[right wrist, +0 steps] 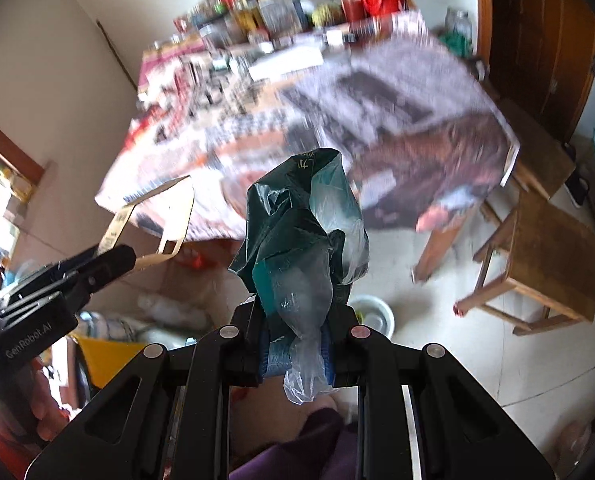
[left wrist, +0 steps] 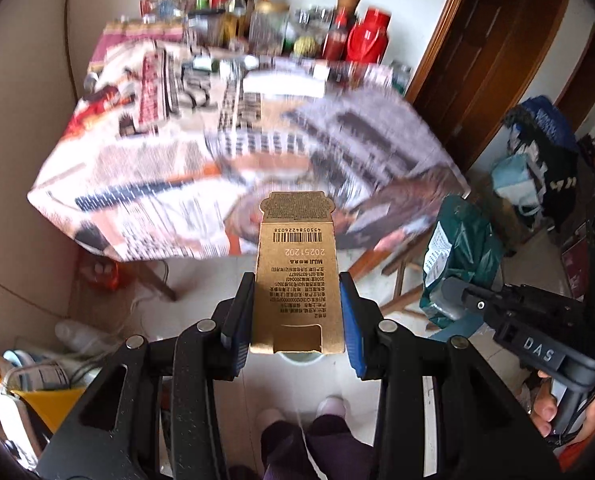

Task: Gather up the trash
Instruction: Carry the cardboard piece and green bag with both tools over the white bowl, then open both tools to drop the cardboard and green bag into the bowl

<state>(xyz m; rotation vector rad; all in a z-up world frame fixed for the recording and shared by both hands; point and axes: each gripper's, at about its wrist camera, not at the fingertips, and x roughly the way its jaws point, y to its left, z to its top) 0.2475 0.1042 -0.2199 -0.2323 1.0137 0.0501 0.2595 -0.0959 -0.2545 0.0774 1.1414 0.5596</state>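
In the left wrist view a flat brown cardboard box (left wrist: 297, 240), printed with a barcode and text, stands up between the blue pads of my left gripper (left wrist: 297, 284), which is shut on it. The right wrist view has a crumpled dark green and clear plastic bag (right wrist: 305, 216) bunched above my right gripper (right wrist: 297, 308), whose pads pinch its lower end. Each view catches the other hand: the right gripper (left wrist: 453, 292) with the green bag (left wrist: 461, 248), and the left gripper (right wrist: 113, 256) with the box (right wrist: 169, 216). Both point down toward the floor in front of the table.
A table under a newspaper-print cloth (left wrist: 177, 152) fills the middle, blurred, with several bottles and jars (left wrist: 257, 20) at its far side. Wooden stools (right wrist: 545, 256) stand to the right. A white basin (right wrist: 371, 314) sits on the tiled floor. Clutter and a yellow bag (left wrist: 49, 400) lie at the left.
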